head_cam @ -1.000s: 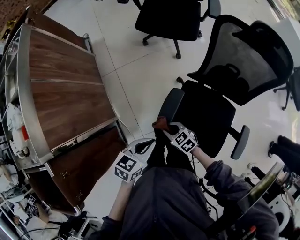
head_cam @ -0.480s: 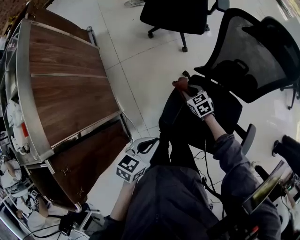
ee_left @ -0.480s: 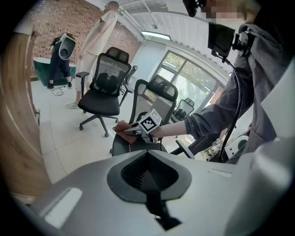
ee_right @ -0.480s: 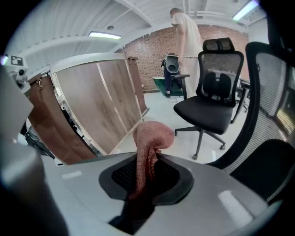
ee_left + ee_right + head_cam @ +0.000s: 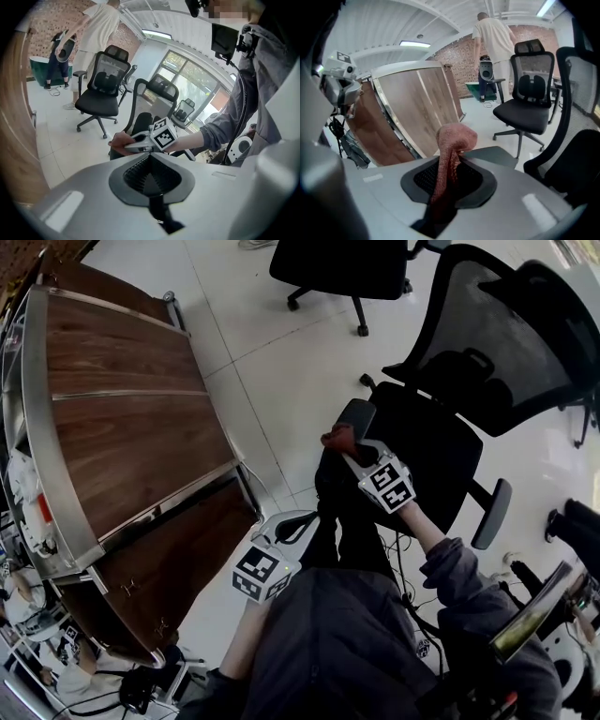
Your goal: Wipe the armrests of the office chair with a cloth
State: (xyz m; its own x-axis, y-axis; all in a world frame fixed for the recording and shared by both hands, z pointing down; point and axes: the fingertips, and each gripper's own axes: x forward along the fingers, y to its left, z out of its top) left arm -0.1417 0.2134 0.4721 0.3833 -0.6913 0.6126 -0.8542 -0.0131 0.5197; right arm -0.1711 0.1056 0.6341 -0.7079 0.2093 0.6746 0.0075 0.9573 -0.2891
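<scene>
The office chair and the wooden bench are looked down on steeply from the head. The left gripper view is aimed along the left claw at the right claw nearby. The right gripper view is turned toward the bench. A second chair is shared by all three.

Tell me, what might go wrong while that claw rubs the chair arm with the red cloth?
The cloth is only a thin bunch in the right claw, so it may slip out, or hard tips could scrape the armrest. The office chair rolls on casters, and the left claw isn't steadying it, so a push may shift it.
</scene>
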